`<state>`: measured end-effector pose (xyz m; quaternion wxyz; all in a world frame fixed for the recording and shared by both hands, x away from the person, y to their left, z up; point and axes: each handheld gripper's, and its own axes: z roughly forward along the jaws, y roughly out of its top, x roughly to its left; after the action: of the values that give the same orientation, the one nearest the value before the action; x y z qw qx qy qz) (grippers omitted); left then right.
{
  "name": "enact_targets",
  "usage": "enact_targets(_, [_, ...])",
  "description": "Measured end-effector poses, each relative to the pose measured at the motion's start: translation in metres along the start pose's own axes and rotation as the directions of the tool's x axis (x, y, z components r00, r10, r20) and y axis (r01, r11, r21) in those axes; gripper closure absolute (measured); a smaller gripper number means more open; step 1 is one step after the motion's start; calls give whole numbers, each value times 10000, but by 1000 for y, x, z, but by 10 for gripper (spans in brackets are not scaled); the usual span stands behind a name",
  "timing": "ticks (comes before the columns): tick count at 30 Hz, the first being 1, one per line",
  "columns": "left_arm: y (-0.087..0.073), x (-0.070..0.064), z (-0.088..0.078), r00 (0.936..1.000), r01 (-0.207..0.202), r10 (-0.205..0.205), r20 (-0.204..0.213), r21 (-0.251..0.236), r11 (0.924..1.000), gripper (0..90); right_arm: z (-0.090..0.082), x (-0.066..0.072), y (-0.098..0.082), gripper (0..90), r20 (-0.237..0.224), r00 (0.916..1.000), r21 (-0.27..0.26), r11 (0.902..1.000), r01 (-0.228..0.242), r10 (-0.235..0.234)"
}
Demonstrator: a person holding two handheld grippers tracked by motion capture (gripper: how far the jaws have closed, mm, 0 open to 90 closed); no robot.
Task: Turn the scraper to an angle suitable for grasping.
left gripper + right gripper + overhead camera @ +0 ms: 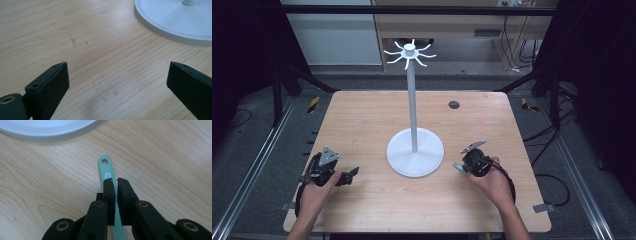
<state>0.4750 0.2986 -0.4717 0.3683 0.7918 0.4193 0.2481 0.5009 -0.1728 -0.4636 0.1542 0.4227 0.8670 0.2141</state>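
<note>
A white stand (413,120) with a round base (415,152) and curved hooks at the top (410,51) rises from the middle of the wooden table (362,120). To the right of the base, my right gripper (460,167) is shut on a mint-green handle (107,171) with a hole at its tip; the handle's tip (457,166) pokes out toward the base. In the right gripper view my jaws (116,181) pinch the handle just above the tabletop. My left gripper (353,171) stands open at the table's left front, nothing between its jaws (117,72).
A dark round grommet (454,104) sits near the table's far right. The stand's base rim (165,31) lies ahead and to the right of the left gripper. Black frame legs and cables surround the table on the floor.
</note>
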Motion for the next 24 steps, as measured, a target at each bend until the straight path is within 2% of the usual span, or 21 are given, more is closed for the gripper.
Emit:
enact_targets(7, [0,0,0,10000,-16,16,45,-2,10000,39,2,-2,7,760,-233,9983,621,9966,543,-530])
enact_targets(11, [0,-1,0,10000,-13,13,43,2,10000,39,3,-2,10,710,-367,9983,870,9950,490,-459])
enact_targets(15, [0,-1,0,10000,-16,16,74,14,10000,39,1,-5,16,662,-611,9954,1119,9904,808,-743])
enact_targets(24, [0,-1,1,9999,-8,8,101,3,10000,38,6,-9,26,650,-775,9924,1708,9794,1079,-958])
